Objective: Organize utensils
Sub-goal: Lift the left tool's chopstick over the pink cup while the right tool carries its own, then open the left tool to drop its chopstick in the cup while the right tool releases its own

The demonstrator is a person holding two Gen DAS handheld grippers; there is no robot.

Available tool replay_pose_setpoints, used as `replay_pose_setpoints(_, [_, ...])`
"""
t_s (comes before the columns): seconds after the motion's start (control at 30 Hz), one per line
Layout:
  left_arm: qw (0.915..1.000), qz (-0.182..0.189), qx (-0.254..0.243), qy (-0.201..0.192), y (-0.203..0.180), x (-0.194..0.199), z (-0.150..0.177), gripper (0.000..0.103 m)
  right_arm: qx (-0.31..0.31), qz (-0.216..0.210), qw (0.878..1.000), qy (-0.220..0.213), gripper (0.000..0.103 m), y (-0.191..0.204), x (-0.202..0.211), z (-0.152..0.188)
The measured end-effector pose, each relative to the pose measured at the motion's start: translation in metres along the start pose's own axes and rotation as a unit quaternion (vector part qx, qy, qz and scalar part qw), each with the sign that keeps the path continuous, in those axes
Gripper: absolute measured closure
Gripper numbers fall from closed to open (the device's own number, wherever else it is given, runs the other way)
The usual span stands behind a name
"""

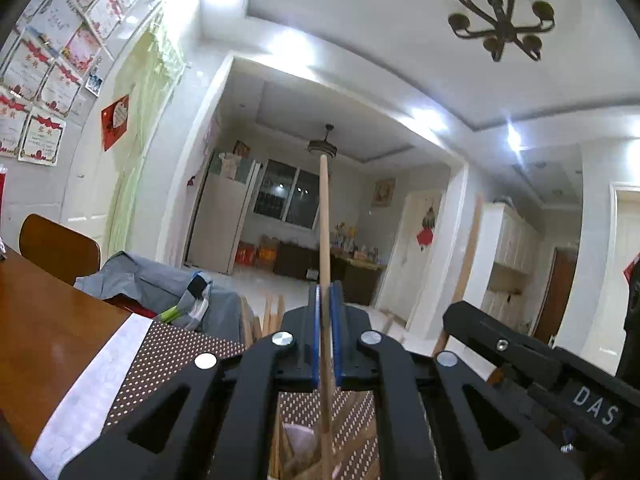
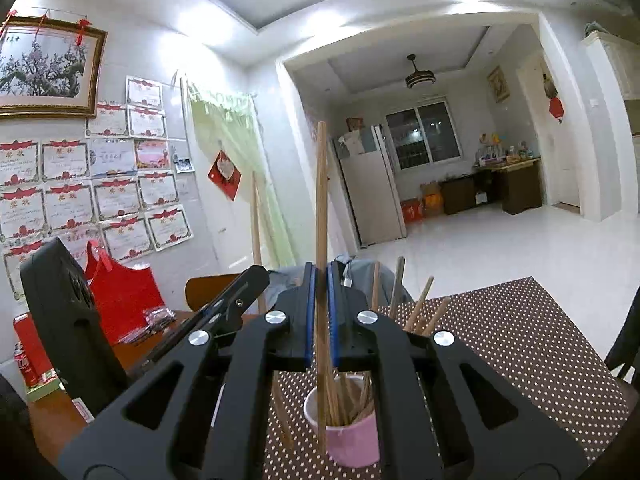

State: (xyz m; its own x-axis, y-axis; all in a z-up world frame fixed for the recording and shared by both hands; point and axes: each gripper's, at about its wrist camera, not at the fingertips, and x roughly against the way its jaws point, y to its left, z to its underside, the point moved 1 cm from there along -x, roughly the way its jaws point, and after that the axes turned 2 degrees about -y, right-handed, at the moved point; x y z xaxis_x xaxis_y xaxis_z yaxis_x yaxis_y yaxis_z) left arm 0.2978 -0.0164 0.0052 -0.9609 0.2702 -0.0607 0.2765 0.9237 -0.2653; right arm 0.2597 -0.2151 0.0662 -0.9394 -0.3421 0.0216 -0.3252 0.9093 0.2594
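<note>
The left gripper (image 1: 327, 300) is clamped on a single wooden chopstick (image 1: 324, 216), which stands upright between the blue pads and rises well above them. Its lower end runs down behind the black linkage and is cut off at the frame's bottom edge. The right gripper (image 2: 319, 280) likewise pinches an upright chopstick (image 2: 321, 200); its lower part passes just in front of the pink cup (image 2: 352, 438), and whether the tip touches the dotted mat (image 2: 520, 344) is hard to say. More chopsticks (image 2: 348, 396) lean inside the cup, their tops partly hidden by the gripper body, and others poke up behind it. In the left view the cup is barely visible, only a pinkish patch below the linkage. The mat lies on a brown wooden table (image 1: 48, 320).
</note>
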Motion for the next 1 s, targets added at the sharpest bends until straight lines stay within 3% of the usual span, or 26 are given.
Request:
replay_pose_setpoints(0.33, [0.9995, -0.016, -0.019, -0.018, 0.011, -0.035, 0.026, 0.098, -0.004, 0.033, 0.999, -0.026, 0.097, -0.015, -0.024, 0.013])
replay_pose_setpoints(0.6, [0.9987, -0.03, -0.037, -0.019, 0.013, -0.038, 0.037, 0.098, -0.008, 0.029, 0.999, -0.033, 0.097, -0.016, -0.025, 0.013])
replay_pose_setpoints(0.83, [0.9989, -0.031, -0.03, 0.017, 0.014, -0.039, 0.043, 0.096, -0.008, 0.023, 0.999, -0.026, 0.097, -0.017, -0.027, 0.016])
replay_pose_setpoints(0.9, [0.9989, -0.032, -0.021, 0.029, 0.017, -0.037, 0.041, 0.079, -0.009, 0.024, 0.999, -0.021, 0.097, -0.017, -0.029, 0.018])
replay_pose_setpoints(1.0, [0.9983, -0.036, -0.021, 0.041, 0.017, -0.032, 0.04, 0.076, -0.009, 0.023, 1.0, -0.014, 0.097, -0.017, -0.03, 0.02])
